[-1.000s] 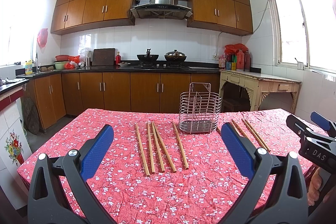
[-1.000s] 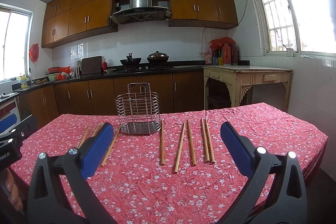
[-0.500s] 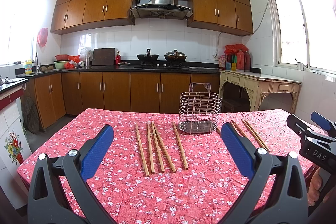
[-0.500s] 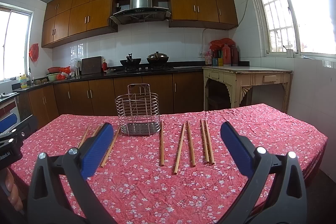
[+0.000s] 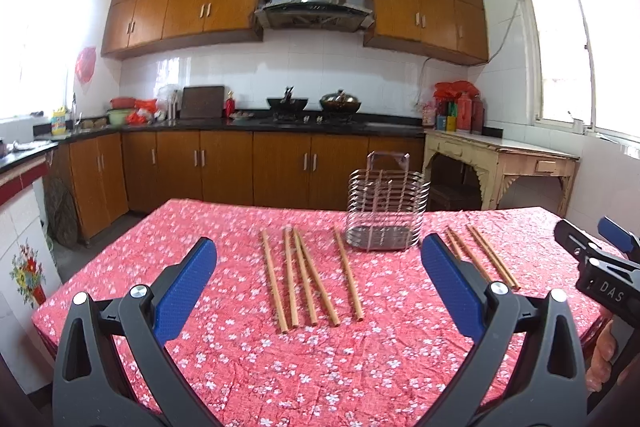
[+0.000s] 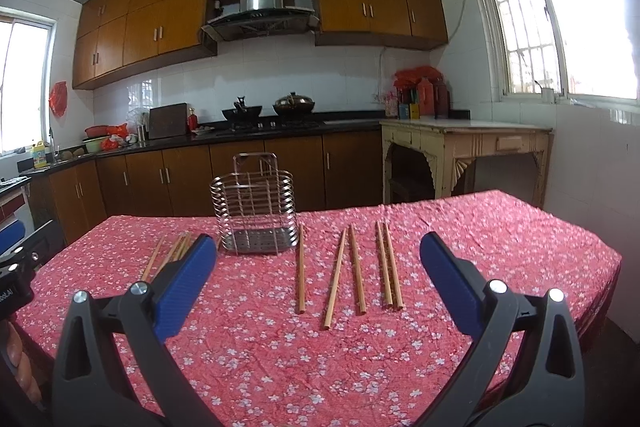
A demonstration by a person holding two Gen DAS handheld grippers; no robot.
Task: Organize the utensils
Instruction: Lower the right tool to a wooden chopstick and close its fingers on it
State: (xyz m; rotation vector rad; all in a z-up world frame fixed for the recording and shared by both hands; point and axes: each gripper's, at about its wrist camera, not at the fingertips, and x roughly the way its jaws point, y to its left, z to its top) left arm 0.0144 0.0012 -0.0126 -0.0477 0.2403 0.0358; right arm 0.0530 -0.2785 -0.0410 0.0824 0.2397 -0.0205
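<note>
Chopsticks — five [image 5: 310, 277] left, five [image 6: 348, 269] right of one wire holder [image 5: 385, 213] — both tongs [image 5: 318, 285] [image 6: 316, 285] gape empty.

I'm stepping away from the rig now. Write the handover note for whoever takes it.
Left claw: open, empty, hovering over the near table edge.
Right claw: open, empty, likewise.
Wire utensil basket stands upright mid-table on the red floral cloth, nothing in it.
Five chopsticks lie left of the basket, five more lie right of it, all flat on the cloth.
Done: nothing yet.
Left: pick up all ten chopsticks and stand them in the basket.
</note>
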